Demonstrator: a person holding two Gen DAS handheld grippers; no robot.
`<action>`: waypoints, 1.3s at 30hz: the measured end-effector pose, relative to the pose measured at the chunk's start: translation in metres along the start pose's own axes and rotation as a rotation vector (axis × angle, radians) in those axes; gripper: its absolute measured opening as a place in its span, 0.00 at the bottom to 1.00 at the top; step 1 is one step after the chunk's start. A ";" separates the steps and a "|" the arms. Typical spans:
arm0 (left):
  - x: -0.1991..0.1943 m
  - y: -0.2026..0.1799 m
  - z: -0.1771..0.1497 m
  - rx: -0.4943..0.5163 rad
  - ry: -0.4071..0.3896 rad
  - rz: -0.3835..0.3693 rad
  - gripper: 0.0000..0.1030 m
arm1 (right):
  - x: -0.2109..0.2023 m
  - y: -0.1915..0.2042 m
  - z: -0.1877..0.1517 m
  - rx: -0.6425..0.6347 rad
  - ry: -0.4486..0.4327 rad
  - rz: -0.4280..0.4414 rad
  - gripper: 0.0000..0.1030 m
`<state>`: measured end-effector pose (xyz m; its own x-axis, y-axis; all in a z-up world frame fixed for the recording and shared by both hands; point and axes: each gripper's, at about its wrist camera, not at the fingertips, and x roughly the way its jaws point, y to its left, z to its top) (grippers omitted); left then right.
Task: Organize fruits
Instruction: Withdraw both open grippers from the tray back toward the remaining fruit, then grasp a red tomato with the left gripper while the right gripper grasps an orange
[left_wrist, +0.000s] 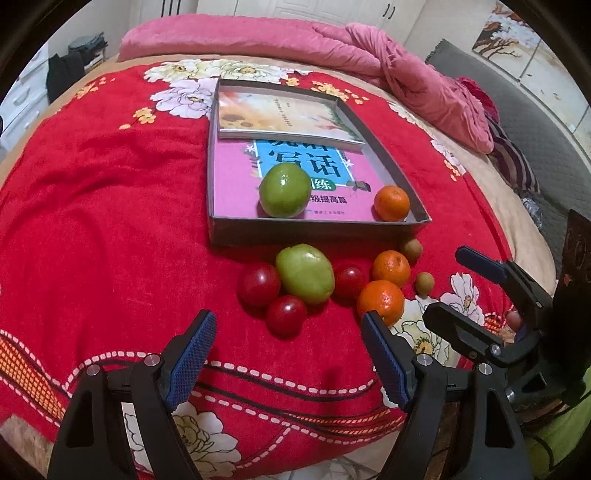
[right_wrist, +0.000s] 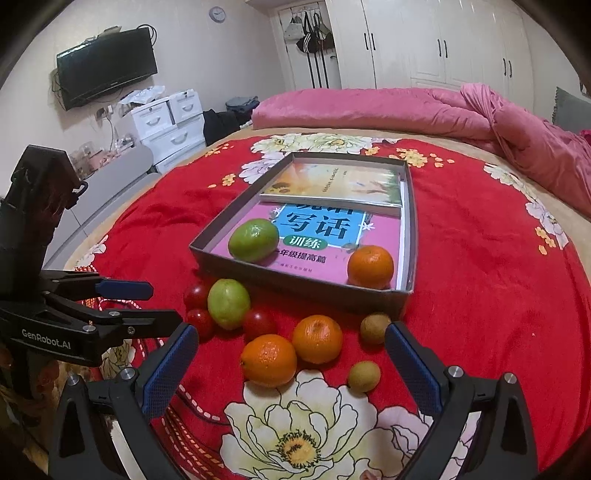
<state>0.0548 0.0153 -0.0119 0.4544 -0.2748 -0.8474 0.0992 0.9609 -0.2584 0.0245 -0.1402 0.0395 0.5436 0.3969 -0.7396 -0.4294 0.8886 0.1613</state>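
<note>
Left wrist view gives me my left gripper (left_wrist: 288, 328) with its blue-padded fingers (left_wrist: 194, 360) spread wide and nothing between them; they hang above the red flowered bedspread (left_wrist: 110, 221), just short of the loose fruit, touching none of it. The nearest piece is a red cherry tomato (left_wrist: 286, 315), with two more tomatoes (left_wrist: 258, 283) (left_wrist: 349, 282) flanking a green fruit (left_wrist: 304, 273) behind it.

My right gripper (right_wrist: 291, 354) is released too, jaws wide and empty. Between its fingers (right_wrist: 170, 369), lower on the cover, I see two oranges (right_wrist: 269, 360) (right_wrist: 317, 339) touching each other, and two small tan-brown fruits (right_wrist: 364, 376) (right_wrist: 375, 328) off to the right side, the farther one near the right finger. None of them is in contact with the pads.

Beyond the loose pile sits a shallow grey cardboard box (right_wrist: 295, 286), its near wall just behind the fruit. Inside it lies a pink workbook (right_wrist: 325, 236) with a second, pale book (right_wrist: 343, 182) overlapping its far end. On the pink cover rest one green fruit (right_wrist: 254, 240) at the near left and one orange (right_wrist: 370, 266) in the near right corner, well apart from each other.

From the right wrist view my left gripper shows at the left edge, open, beside the tomatoes. A rumpled pink quilt (right_wrist: 480, 122) runs along the far side of the bed.
</note>
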 end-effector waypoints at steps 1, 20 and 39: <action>0.001 0.000 0.000 -0.003 0.008 -0.001 0.79 | 0.001 0.000 0.000 0.002 0.004 -0.002 0.99; 0.014 0.007 -0.004 -0.039 0.056 0.015 0.79 | 0.016 0.009 -0.018 0.016 0.123 -0.030 0.99; 0.031 0.007 0.000 -0.046 0.086 0.001 0.61 | 0.040 0.024 -0.024 -0.034 0.175 0.016 0.55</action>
<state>0.0692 0.0134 -0.0398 0.3765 -0.2775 -0.8839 0.0572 0.9592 -0.2768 0.0187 -0.1084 -0.0022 0.4040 0.3625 -0.8399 -0.4625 0.8731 0.1543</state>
